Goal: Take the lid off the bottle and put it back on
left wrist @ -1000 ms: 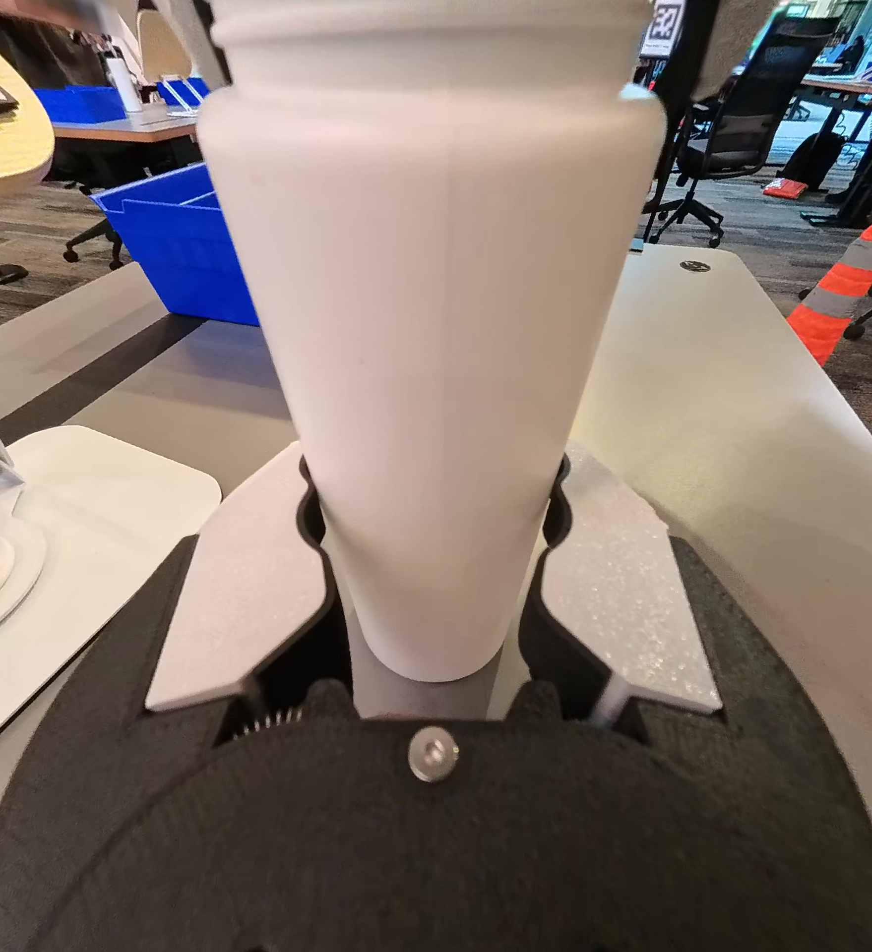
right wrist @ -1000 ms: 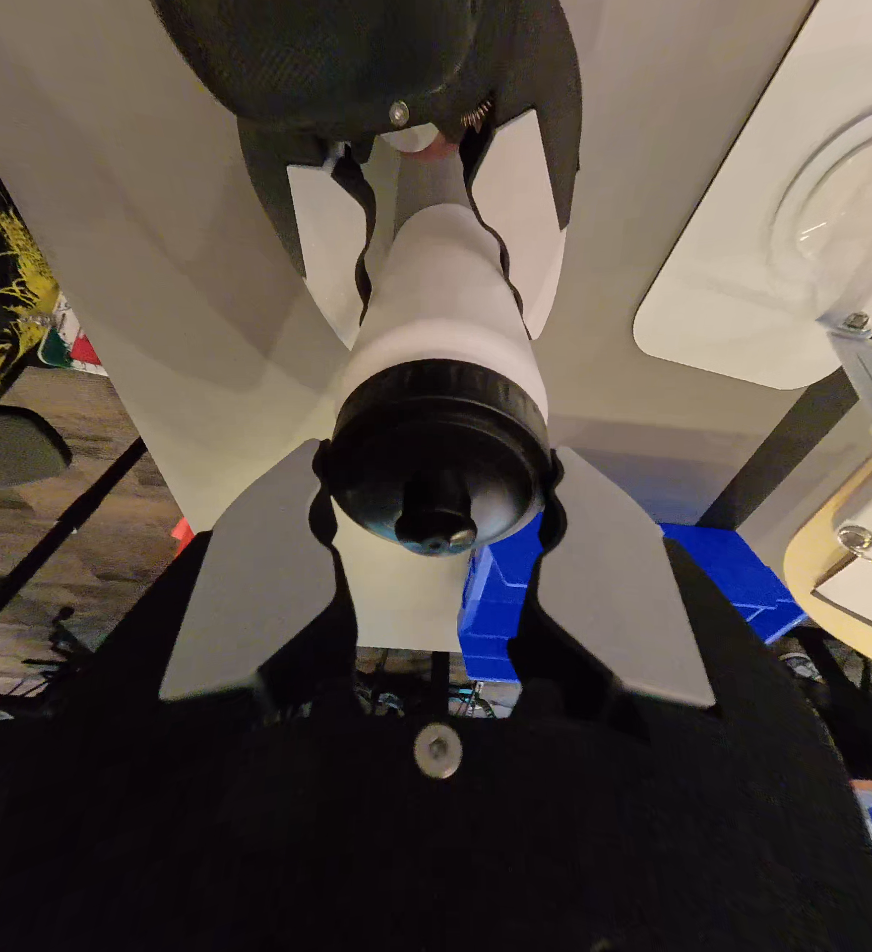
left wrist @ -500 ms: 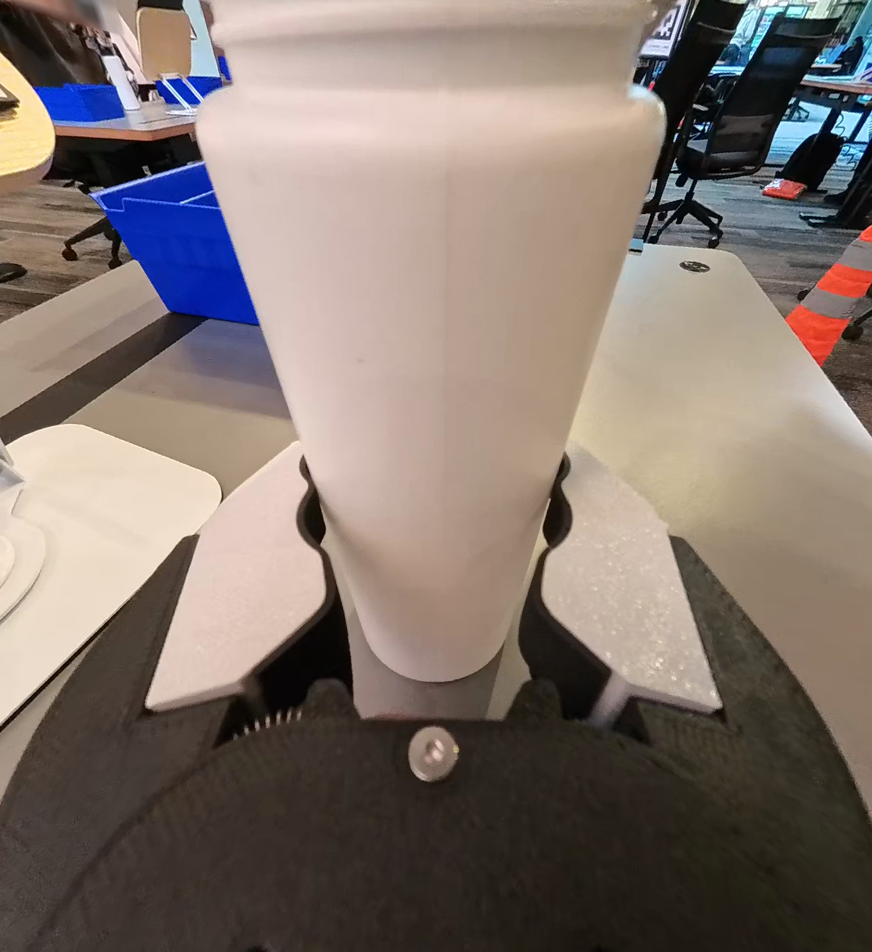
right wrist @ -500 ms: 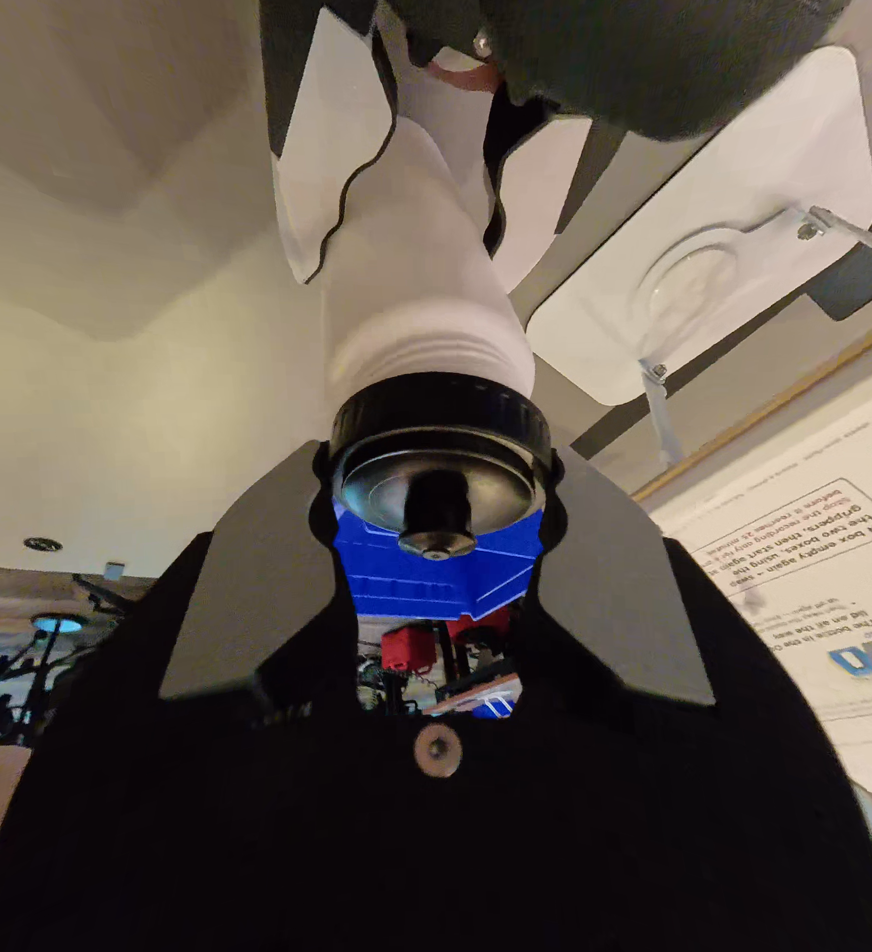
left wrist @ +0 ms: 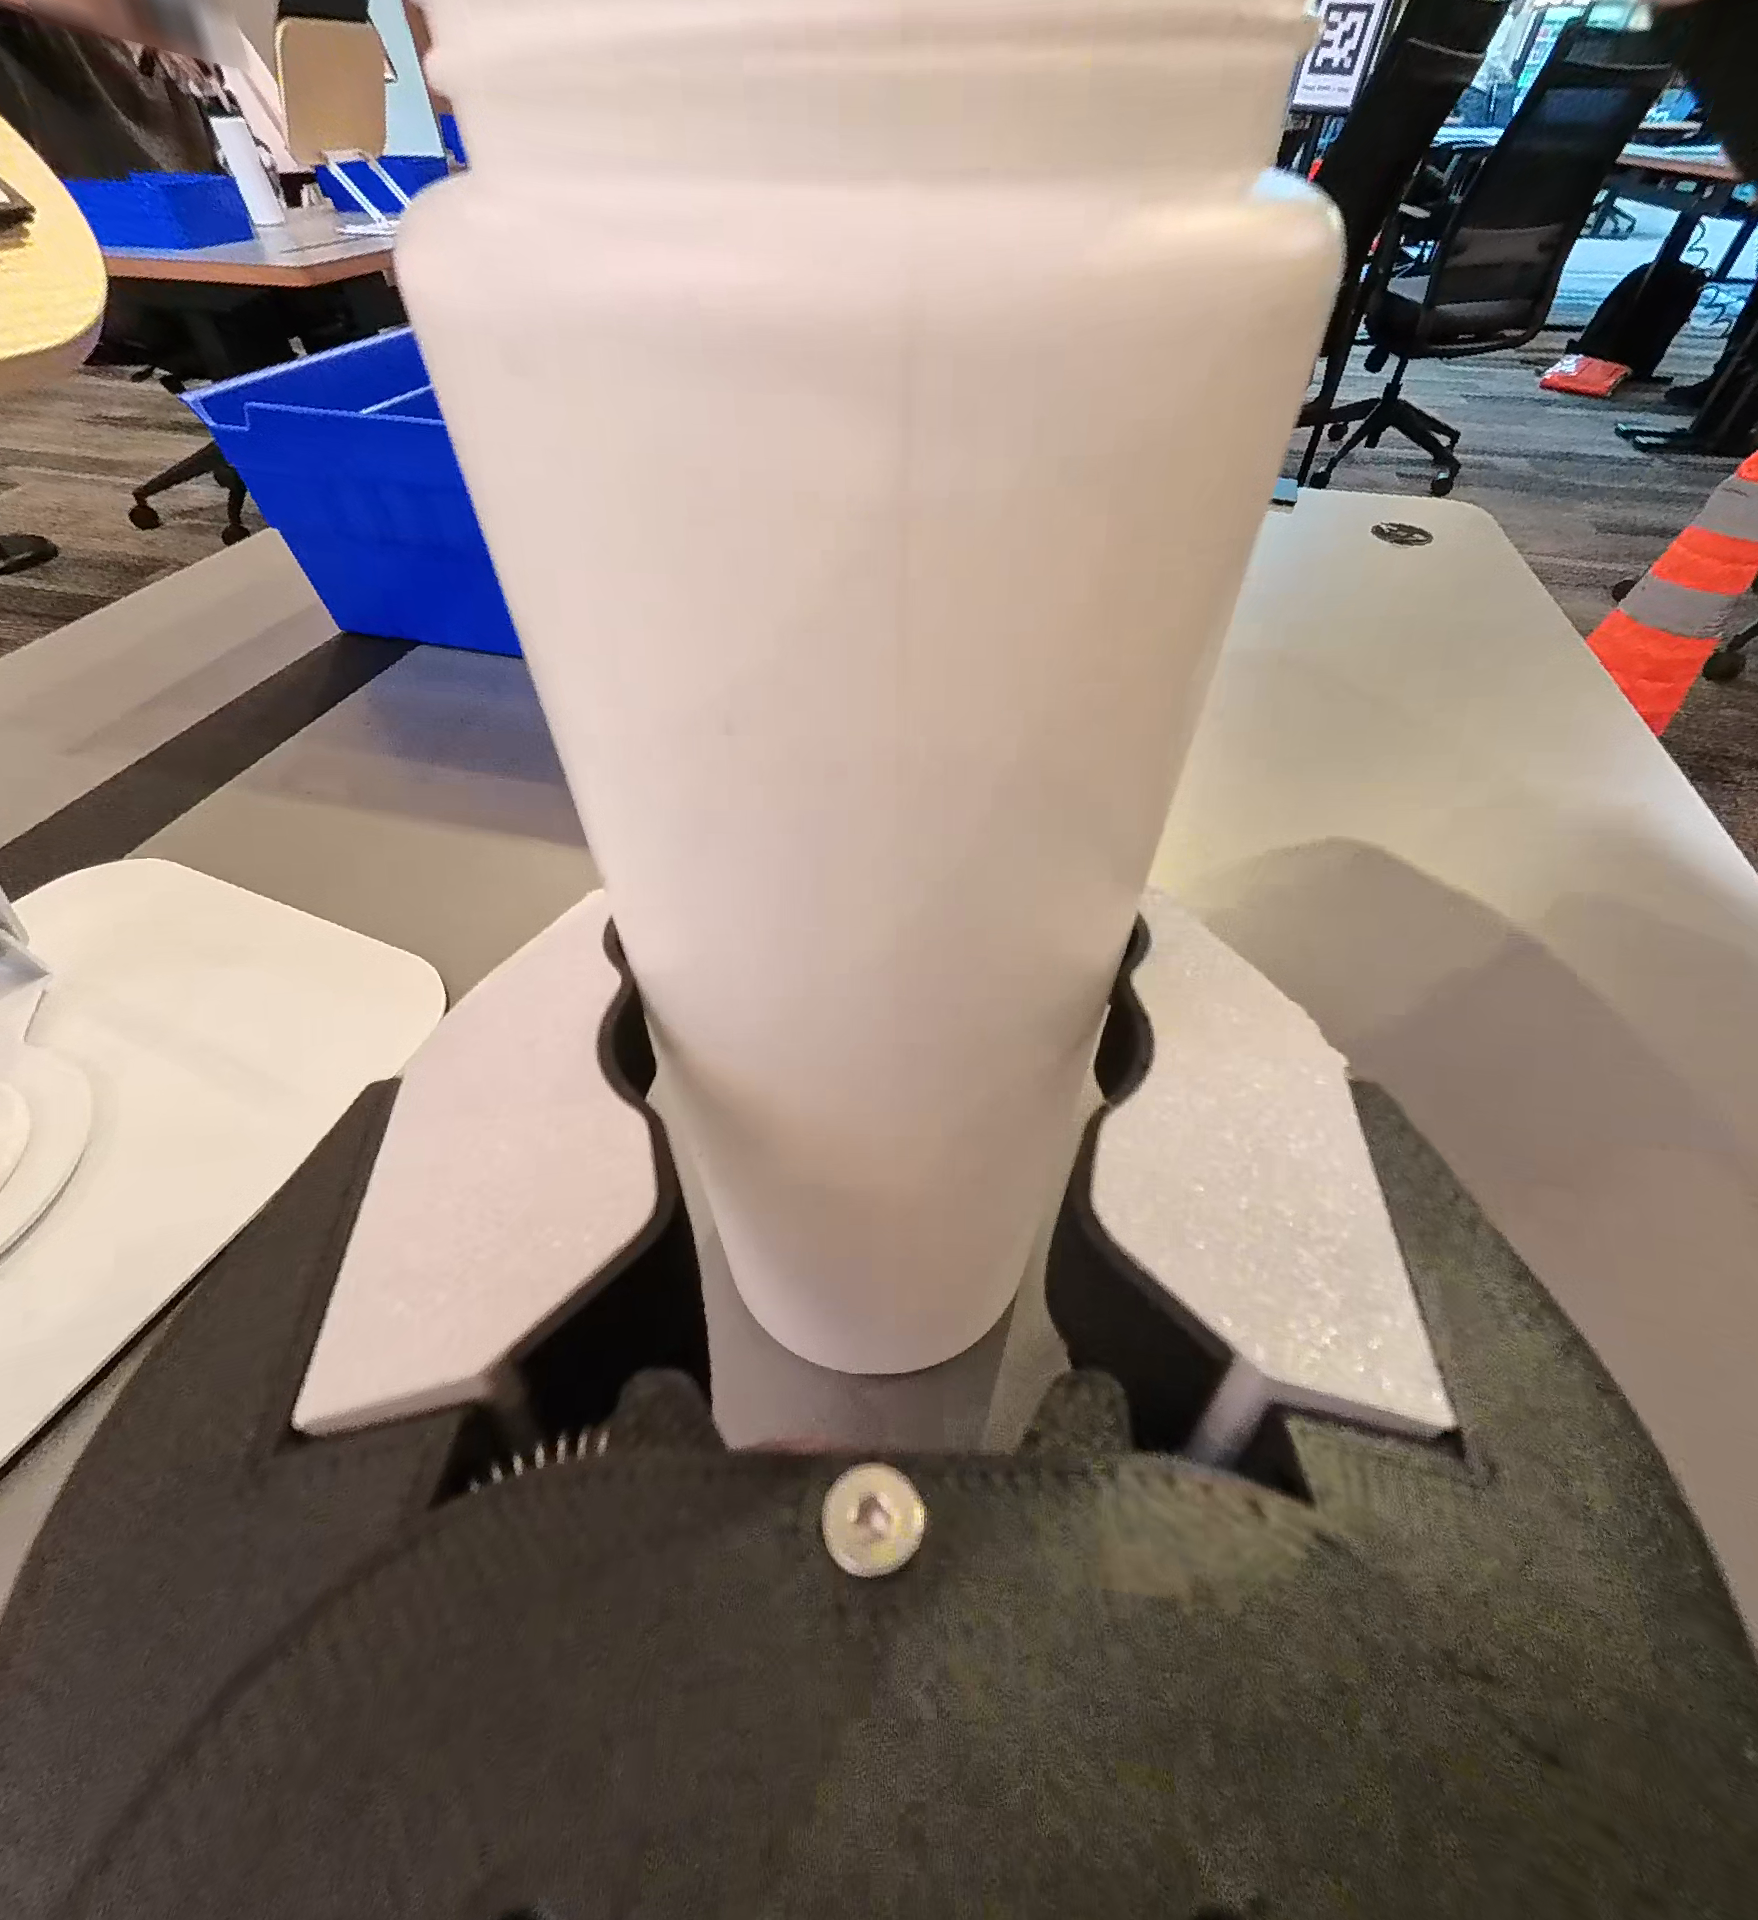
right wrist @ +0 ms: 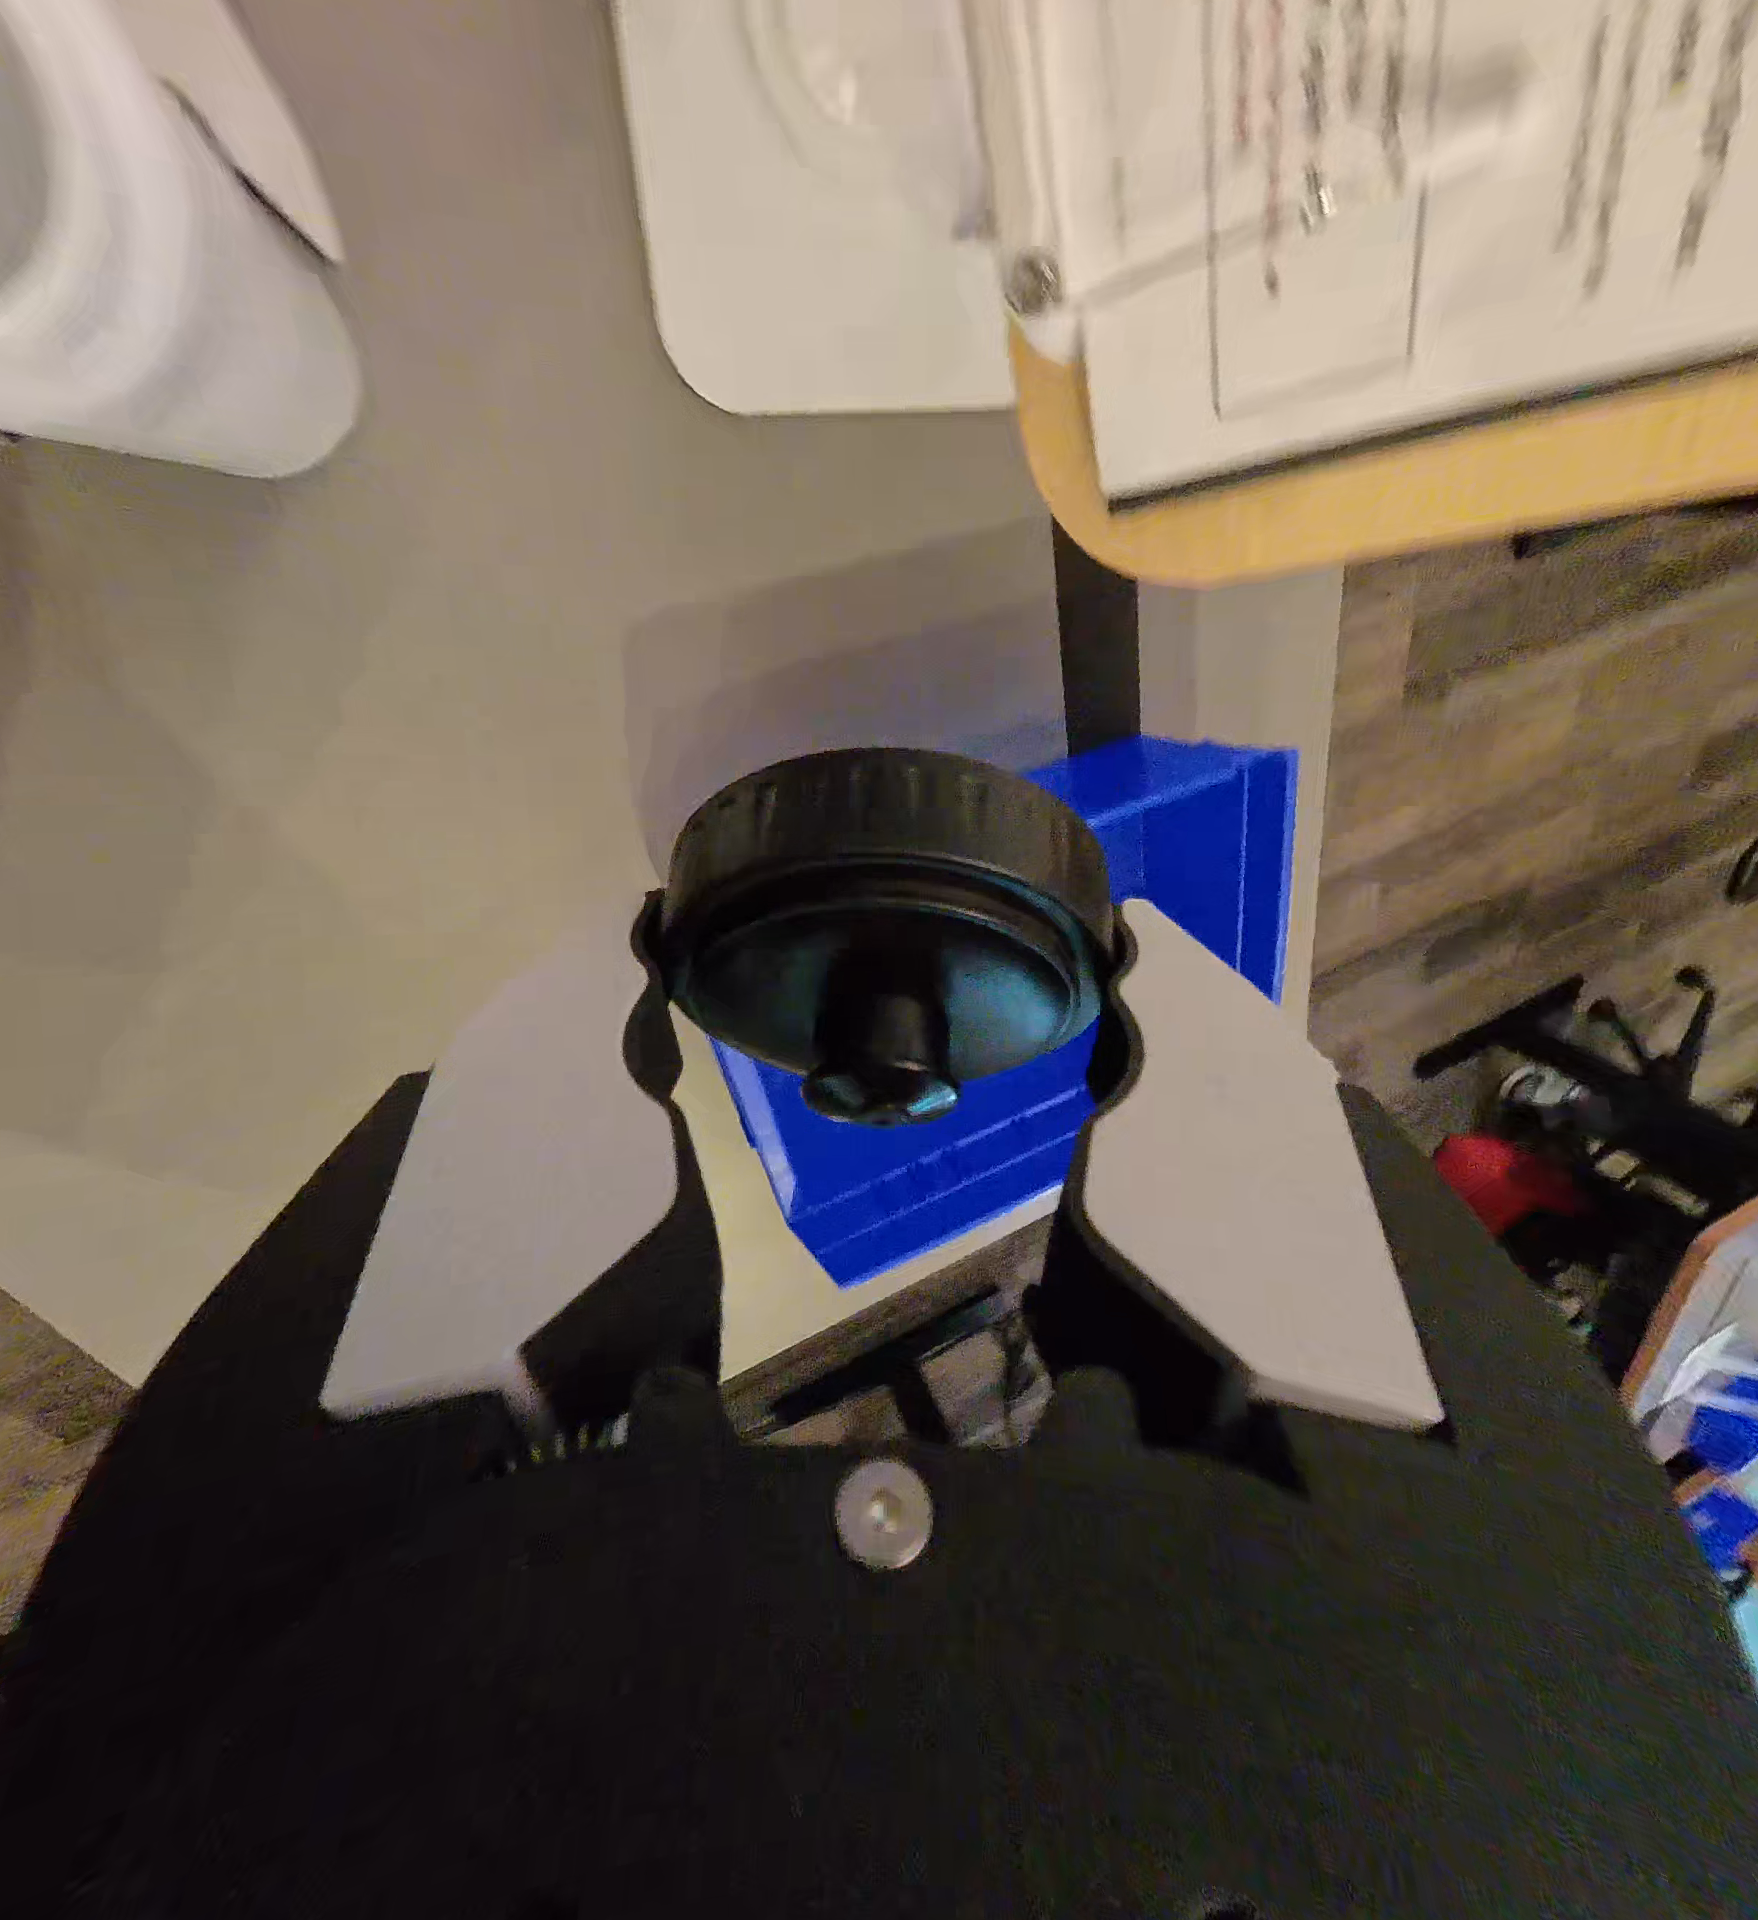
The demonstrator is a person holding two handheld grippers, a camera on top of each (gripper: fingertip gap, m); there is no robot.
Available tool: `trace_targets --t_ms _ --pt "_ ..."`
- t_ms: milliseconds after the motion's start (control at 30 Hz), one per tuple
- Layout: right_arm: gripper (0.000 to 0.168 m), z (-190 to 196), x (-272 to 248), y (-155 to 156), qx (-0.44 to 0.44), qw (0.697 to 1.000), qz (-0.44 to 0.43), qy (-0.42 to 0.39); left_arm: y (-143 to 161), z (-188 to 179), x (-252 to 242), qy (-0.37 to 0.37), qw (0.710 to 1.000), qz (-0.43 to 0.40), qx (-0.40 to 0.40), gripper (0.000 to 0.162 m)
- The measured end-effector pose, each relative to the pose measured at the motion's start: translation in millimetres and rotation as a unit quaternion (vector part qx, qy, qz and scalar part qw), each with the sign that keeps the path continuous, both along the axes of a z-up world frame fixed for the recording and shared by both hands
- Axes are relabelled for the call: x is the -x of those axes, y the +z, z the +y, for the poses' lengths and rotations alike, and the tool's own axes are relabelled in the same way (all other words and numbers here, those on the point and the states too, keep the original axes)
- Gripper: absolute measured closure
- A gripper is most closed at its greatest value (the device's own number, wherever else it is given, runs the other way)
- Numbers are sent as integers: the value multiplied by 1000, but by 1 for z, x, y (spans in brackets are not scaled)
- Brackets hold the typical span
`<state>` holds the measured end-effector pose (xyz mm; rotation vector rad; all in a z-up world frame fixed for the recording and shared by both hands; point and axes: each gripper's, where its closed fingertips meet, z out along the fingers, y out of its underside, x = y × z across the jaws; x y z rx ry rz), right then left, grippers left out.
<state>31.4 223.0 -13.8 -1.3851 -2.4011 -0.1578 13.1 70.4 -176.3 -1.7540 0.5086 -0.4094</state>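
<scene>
A white plastic bottle (left wrist: 870,623) stands upright on the grey table (left wrist: 1426,790), and my left gripper (left wrist: 873,1023) is shut on its lower body. Its threaded neck reaches the top edge of the left wrist view, with no lid on it. My right gripper (right wrist: 883,971) is shut on the black ribbed lid (right wrist: 885,894), which has a small knob on top, and holds it in the air, off the bottle. In the right wrist view the open-mouthed bottle (right wrist: 96,260) shows blurred at the top left.
A blue bin (left wrist: 366,488) stands at the table's far left and also shows in the right wrist view (right wrist: 1176,852). A white stand base (left wrist: 179,1049) lies left of the bottle. A printed sheet (right wrist: 1426,208) lies on a wooden desk. An orange cone (left wrist: 1716,561) stands right of the table.
The lid has come off the bottle: my right gripper has lifted it away to the right. The bottle now sits at the top left of that view. My left gripper still holds the bottle.
</scene>
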Motion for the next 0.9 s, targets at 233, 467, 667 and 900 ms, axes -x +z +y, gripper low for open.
trace_targets --t_ms 233,467,667,900 --pt "90 118 -38 -78 18 981 -73 -179 0 0 0 -1 1000 -1 0 77" --pt "90 165 -41 -176 74 955 -144 -248 0 0 -1 -2 1000 -3 -1 77" --pt "87 175 -30 -225 112 945 -167 -257 0 0 -1 -5 1000 -6 0 76" --pt "77 178 -26 -197 122 947 -94 -281 0 0 -1 -5 1000 -8 -1 77"
